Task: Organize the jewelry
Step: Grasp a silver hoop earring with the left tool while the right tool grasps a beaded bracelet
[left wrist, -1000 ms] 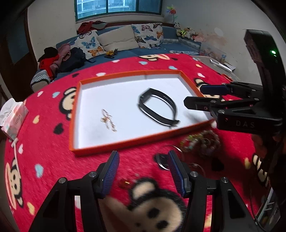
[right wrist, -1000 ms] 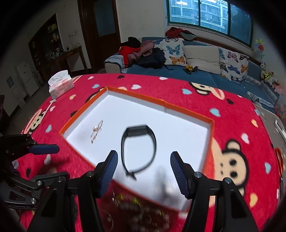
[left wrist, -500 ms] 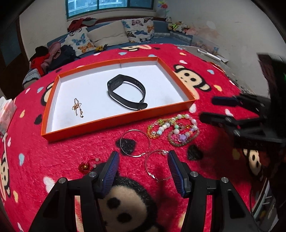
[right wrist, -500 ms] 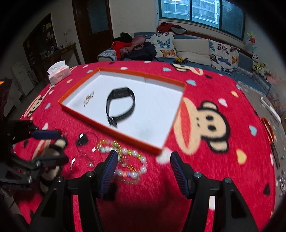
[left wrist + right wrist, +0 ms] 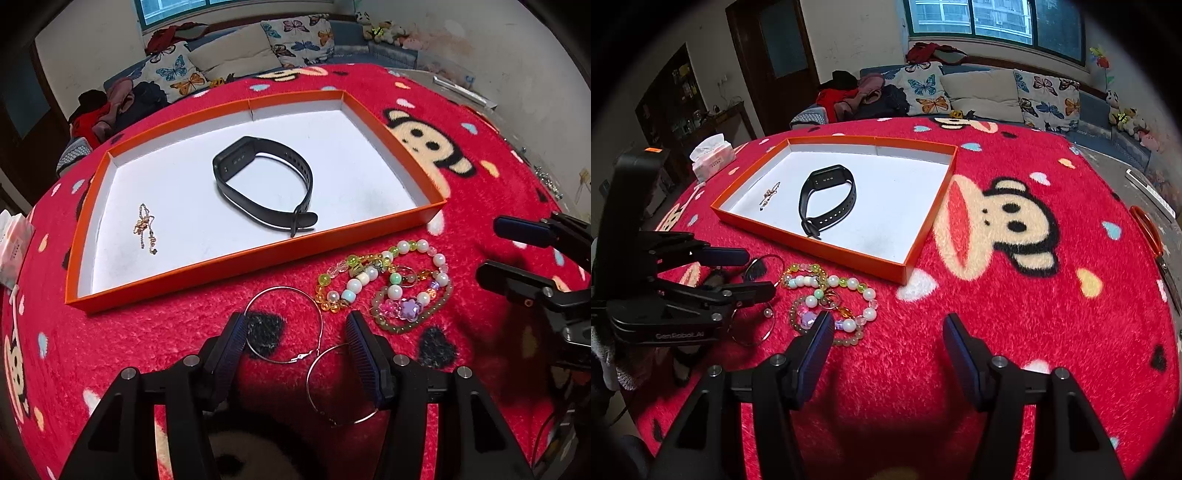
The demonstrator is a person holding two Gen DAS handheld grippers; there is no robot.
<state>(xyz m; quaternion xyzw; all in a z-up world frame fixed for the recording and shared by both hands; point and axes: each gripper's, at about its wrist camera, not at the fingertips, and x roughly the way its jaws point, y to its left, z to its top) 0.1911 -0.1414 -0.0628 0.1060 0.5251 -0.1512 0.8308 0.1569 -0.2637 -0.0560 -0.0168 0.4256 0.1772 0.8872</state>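
An orange-rimmed white tray (image 5: 258,254) (image 5: 827,249) lies on the red blanket. In it lie a black wristband (image 5: 264,192) (image 5: 827,197) and a small gold chain (image 5: 146,229) (image 5: 770,194). In front of the tray lie beaded bracelets (image 5: 388,284) (image 5: 831,299) and two thin hoop earrings (image 5: 284,325) (image 5: 341,384). My left gripper (image 5: 295,350) (image 5: 757,271) is open, its fingers straddling the nearer hoop. My right gripper (image 5: 888,343) (image 5: 491,251) is open and empty, just right of the beads.
A tissue pack (image 5: 713,157) sits at the blanket's far left edge. Orange scissors (image 5: 1148,232) lie at the right edge. A sofa with butterfly cushions (image 5: 979,96) stands behind.
Both grippers have pulled back from the tray toward the near edge. The beads and hoops have come into full view. The wristband lies still in the tray.
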